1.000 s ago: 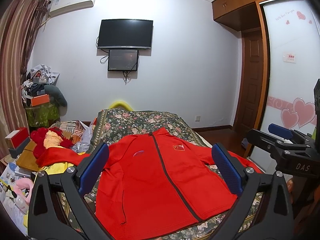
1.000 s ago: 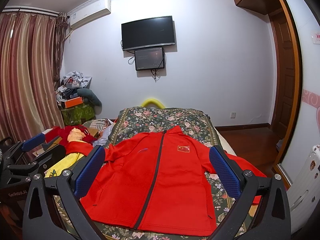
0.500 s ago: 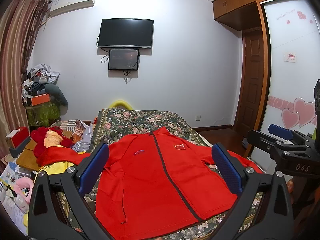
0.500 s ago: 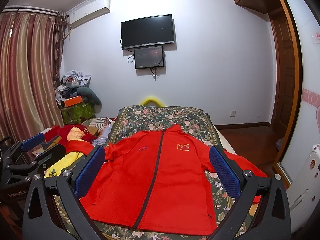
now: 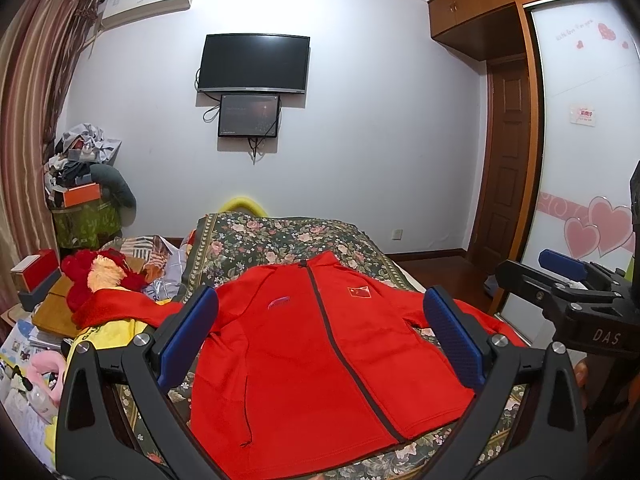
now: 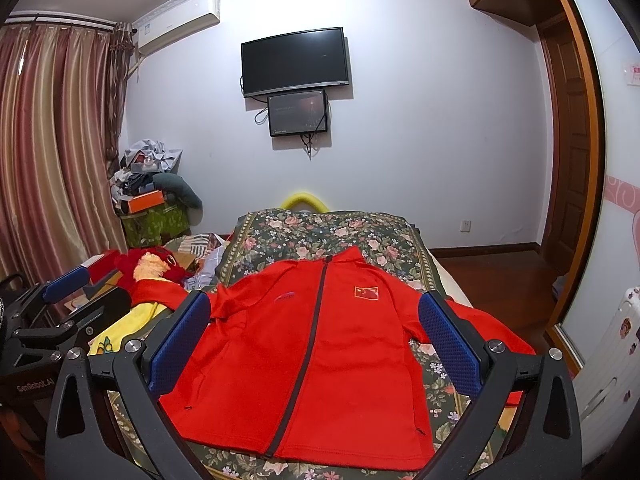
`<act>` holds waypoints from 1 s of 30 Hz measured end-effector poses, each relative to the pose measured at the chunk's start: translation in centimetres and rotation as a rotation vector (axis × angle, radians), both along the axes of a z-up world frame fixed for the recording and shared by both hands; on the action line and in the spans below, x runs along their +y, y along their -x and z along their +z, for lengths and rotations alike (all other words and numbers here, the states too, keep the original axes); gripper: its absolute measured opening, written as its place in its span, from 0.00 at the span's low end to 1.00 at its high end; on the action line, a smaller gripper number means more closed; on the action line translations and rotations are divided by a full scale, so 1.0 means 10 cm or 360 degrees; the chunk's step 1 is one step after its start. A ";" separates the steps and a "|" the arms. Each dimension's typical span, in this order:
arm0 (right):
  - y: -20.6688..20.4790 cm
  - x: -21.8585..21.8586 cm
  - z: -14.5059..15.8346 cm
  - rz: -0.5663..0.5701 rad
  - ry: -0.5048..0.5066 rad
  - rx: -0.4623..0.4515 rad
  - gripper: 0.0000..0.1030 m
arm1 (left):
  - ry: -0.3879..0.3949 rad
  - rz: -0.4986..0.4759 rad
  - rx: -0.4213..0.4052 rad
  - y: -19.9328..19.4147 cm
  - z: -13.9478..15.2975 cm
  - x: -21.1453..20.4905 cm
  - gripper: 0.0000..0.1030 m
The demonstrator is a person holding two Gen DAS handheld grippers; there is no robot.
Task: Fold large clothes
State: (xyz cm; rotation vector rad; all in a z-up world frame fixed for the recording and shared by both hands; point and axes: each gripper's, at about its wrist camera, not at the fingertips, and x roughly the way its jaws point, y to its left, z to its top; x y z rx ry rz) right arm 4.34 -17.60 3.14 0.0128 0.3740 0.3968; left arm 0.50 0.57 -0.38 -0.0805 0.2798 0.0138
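jacket: red, zipped, spread flat front-up on the bed; collar at the far end; sleeves out to both sides
left gripper: your jaws are wide, holding nothing; it hovers above the near hem
right gripper: same, wide and empty; above the hem, beside your left one

A bed covered by a dark floral spread is seen at the centre of the frame, running toward the far wall. A red zip-up jacket is laid flat on it, front up, zipped, collar toward the wall, with both sleeves spread out to the sides.
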 end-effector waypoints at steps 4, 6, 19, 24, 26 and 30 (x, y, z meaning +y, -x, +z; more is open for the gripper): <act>0.00 0.00 0.00 0.0000 0.0005 0.0005 1.00 | 0.0006 0.0002 0.0004 0.00 0.00 0.00 1.00; -0.02 0.00 -0.01 0.0000 0.0008 0.0011 1.00 | 0.0009 0.0001 0.0009 -0.02 0.00 0.00 1.00; -0.22 0.09 -0.13 -0.0017 0.0054 0.0078 1.00 | 0.0045 -0.0006 0.0057 -0.25 -0.10 0.13 1.00; -0.40 0.15 -0.19 -0.0008 0.0059 0.0113 1.00 | 0.0053 0.0041 0.0080 -0.46 -0.15 0.32 1.00; -0.50 0.19 -0.22 -0.0001 0.0061 0.0127 1.00 | 0.0050 0.0079 0.0083 -0.54 -0.18 0.42 1.00; -0.65 0.26 -0.28 -0.0015 0.0070 0.0144 1.00 | 0.0049 0.0162 0.0046 -0.70 -0.27 0.68 1.00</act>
